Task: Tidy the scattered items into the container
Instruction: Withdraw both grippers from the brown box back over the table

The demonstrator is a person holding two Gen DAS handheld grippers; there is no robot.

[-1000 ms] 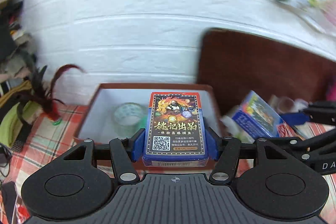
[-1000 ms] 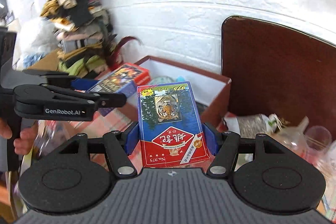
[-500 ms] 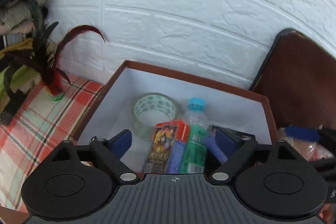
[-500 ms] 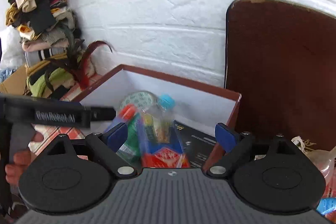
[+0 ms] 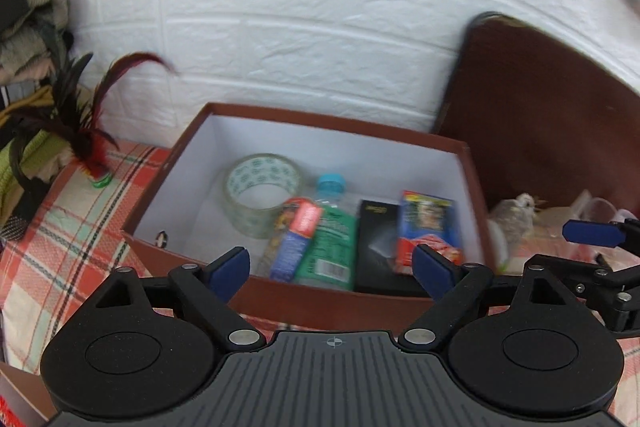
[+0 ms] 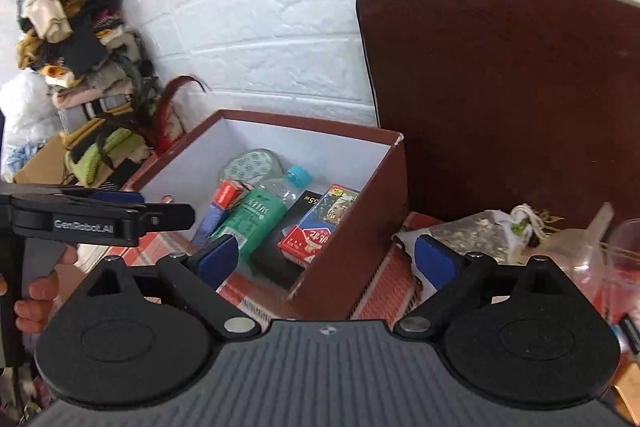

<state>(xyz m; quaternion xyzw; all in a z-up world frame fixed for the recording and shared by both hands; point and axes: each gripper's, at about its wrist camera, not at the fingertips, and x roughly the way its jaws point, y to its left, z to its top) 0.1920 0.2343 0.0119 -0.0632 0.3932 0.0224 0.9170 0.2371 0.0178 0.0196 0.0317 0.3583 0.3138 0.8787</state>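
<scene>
The left gripper hangs just in front of the near wall of the box, its blue pads spread wide with nothing between them; the right gripper is likewise wide apart and empty, poised over the box's near right corner.

The box is brown outside and white inside, and stands on a checked cloth against a white brick wall. Inside, in the left wrist view, a roll of clear tape lies at 10 o'clock from the box's middle; a bottle with a green label and blue cap lies along the middle, cap toward the wall; a blue and red card pack lies touching the bottle's left side; a black carton lies just right of the bottle; a second card pack, blue and red with a tiger picture, leans on the carton at 3 o'clock, against the right wall.

At 9 o'clock of the box a feather toy stands on the cloth; at 3 o'clock a dark brown board leans on the wall, with a crumpled bag and clear plastic cups before it; a heap of folded clothes rises at far left in the right wrist view.
</scene>
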